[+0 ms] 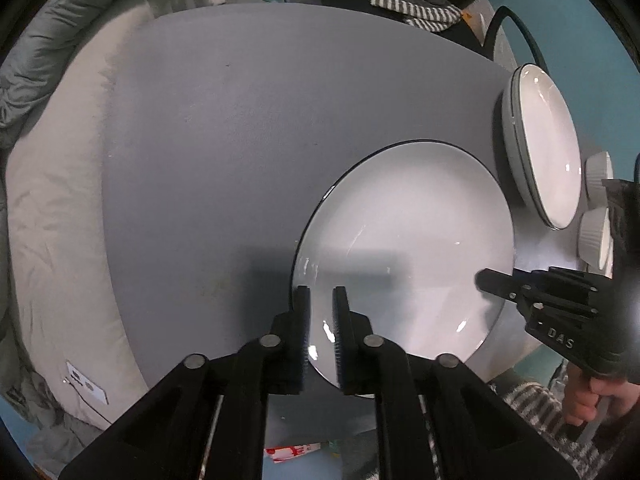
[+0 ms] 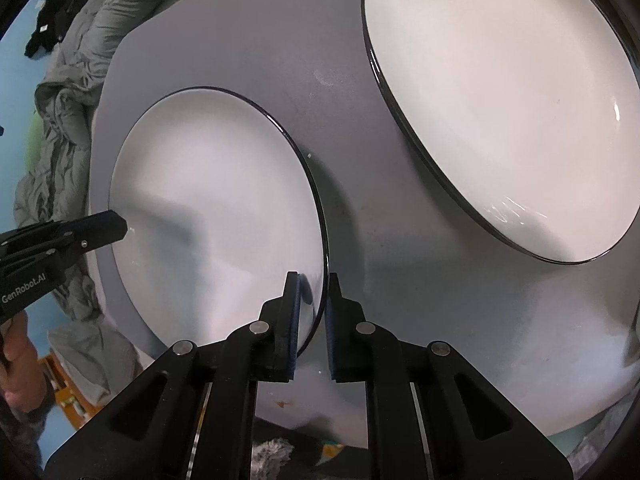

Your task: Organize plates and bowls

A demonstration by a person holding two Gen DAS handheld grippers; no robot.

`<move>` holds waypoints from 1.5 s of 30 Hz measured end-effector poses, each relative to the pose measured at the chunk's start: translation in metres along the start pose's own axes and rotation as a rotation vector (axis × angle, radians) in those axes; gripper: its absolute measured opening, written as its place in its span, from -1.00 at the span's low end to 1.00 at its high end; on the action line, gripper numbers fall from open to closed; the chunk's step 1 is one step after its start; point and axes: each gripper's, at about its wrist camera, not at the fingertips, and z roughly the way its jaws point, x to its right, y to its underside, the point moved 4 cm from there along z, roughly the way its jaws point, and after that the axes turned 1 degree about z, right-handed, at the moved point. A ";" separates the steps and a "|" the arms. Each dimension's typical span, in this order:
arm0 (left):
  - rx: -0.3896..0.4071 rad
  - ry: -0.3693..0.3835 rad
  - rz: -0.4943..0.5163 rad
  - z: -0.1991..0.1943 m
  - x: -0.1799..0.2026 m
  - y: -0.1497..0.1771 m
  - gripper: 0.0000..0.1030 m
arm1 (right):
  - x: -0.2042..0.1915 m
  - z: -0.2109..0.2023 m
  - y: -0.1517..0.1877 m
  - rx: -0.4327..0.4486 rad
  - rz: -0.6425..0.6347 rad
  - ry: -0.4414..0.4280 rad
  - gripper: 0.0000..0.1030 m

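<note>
pinched the slick, breakable plate (image 2: 216, 208) at its 3 and 9 o'clock rims, left gripper (image 1: 322, 300) and right gripper (image 2: 312, 284) nearly closed on it.

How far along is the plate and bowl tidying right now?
Done: one plate already sits on a grey-sided dish at the far right of the table. In hand: the left gripper and the right gripper each pinch opposite rims of the near plate. Left: moving that plate, and two ribbed white bowls stand separately at the right edge.
</note>
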 end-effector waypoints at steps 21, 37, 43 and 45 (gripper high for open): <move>-0.023 0.105 -0.049 0.017 -0.025 -0.011 -0.41 | 0.003 -0.003 -0.001 0.040 0.006 -0.020 -0.43; -0.039 0.089 -0.049 0.034 -0.015 -0.006 -0.63 | 0.004 0.002 -0.006 0.025 0.021 -0.031 -0.62; -0.010 0.070 -0.041 0.032 -0.013 -0.001 -0.62 | 0.005 0.002 -0.006 0.023 0.026 -0.045 -0.66; -0.008 0.063 -0.018 0.031 -0.009 0.004 -0.62 | 0.007 0.001 -0.006 0.025 0.035 -0.051 -0.67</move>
